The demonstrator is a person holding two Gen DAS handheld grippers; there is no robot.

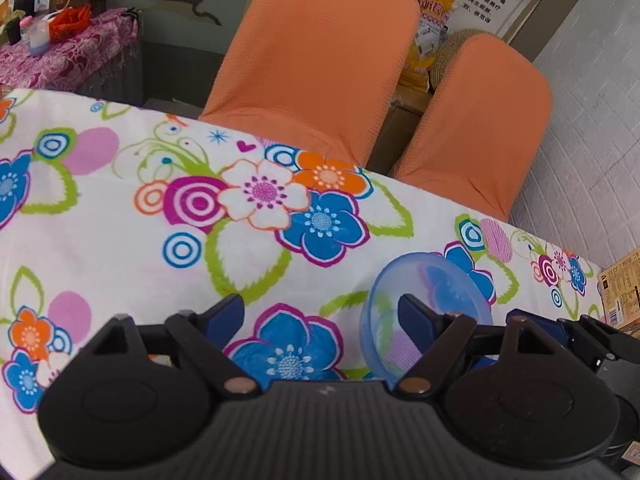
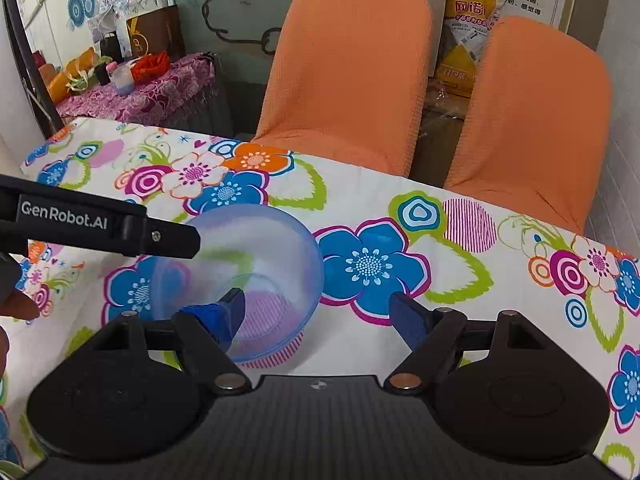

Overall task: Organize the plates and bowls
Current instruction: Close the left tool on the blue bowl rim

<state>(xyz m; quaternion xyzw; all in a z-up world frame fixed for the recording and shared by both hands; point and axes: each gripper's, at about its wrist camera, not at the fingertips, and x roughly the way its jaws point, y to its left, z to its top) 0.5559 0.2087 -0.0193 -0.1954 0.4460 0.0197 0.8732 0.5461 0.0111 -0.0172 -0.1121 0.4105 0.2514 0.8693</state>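
A translucent blue bowl [image 2: 256, 248] stands on the flower-print tablecloth [image 2: 480, 280]. My right gripper [image 2: 316, 304] is open; its left fingertip [image 2: 234, 308] reaches into the bowl while the right one stays outside over the cloth. My left gripper [image 2: 100, 224] comes in from the left, and its tip meets the bowl's left rim. In the left wrist view the left gripper [image 1: 322, 304] is open, with the bowl [image 1: 440, 284] at its right fingertip [image 1: 410, 306]. The right gripper [image 1: 560, 328] shows just beyond the bowl.
Two orange-covered chairs [image 2: 348, 72] [image 2: 536, 104] stand against the table's far edge. A side table with a purple cloth [image 2: 152, 92] and clutter is at the back left. A cardboard box [image 1: 620, 296] sits off the table's right end. A person's fingers [image 2: 16, 308] show at left.
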